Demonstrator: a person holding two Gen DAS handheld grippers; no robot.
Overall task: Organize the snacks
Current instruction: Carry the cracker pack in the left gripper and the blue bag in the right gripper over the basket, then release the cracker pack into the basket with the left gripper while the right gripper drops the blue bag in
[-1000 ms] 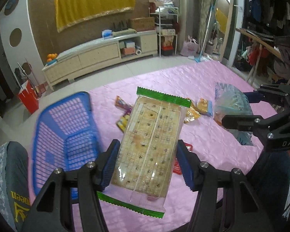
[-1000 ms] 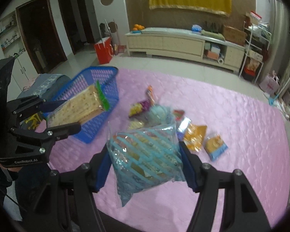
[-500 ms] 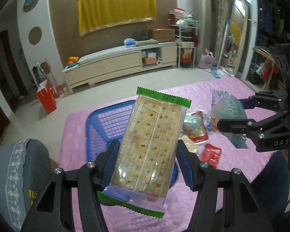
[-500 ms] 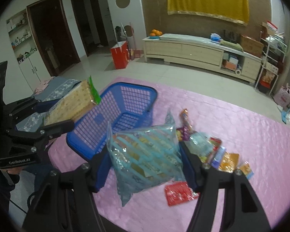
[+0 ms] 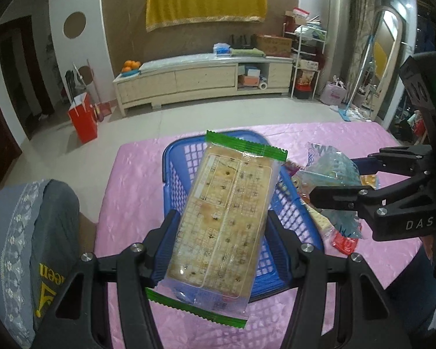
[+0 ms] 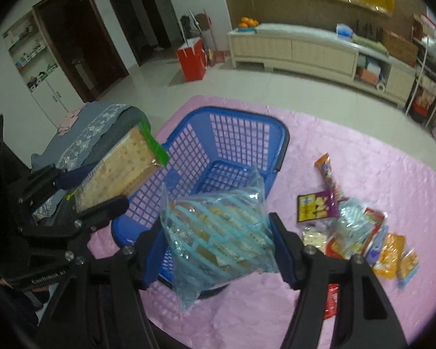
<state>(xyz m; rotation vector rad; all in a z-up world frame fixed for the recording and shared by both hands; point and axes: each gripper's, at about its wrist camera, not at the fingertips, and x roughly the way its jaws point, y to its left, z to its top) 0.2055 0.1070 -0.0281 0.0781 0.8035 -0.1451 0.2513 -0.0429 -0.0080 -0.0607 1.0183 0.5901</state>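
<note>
My left gripper [image 5: 222, 244] is shut on a long cracker pack [image 5: 226, 218] with green ends and holds it above the blue basket [image 5: 177, 174]. The pack also shows in the right wrist view [image 6: 119, 171], at the basket's left rim. My right gripper [image 6: 218, 244] is shut on a clear bag with light-blue stripes [image 6: 218, 232], held over the near part of the blue basket [image 6: 235, 133]. The right gripper with its bag [image 5: 331, 171] shows at the right of the left wrist view. Loose snack packets [image 6: 363, 232] lie on the pink cloth right of the basket.
The pink quilted table cloth [image 6: 348, 151] covers the table. A grey cushioned seat [image 5: 29, 232] stands at the table's left edge. A red bag [image 5: 82, 122] and a long low cabinet [image 5: 200, 81] stand on the floor beyond the table.
Both grippers have moved left with their packs, from over the loose snacks to over the blue basket. Both stay shut on their packs.
</note>
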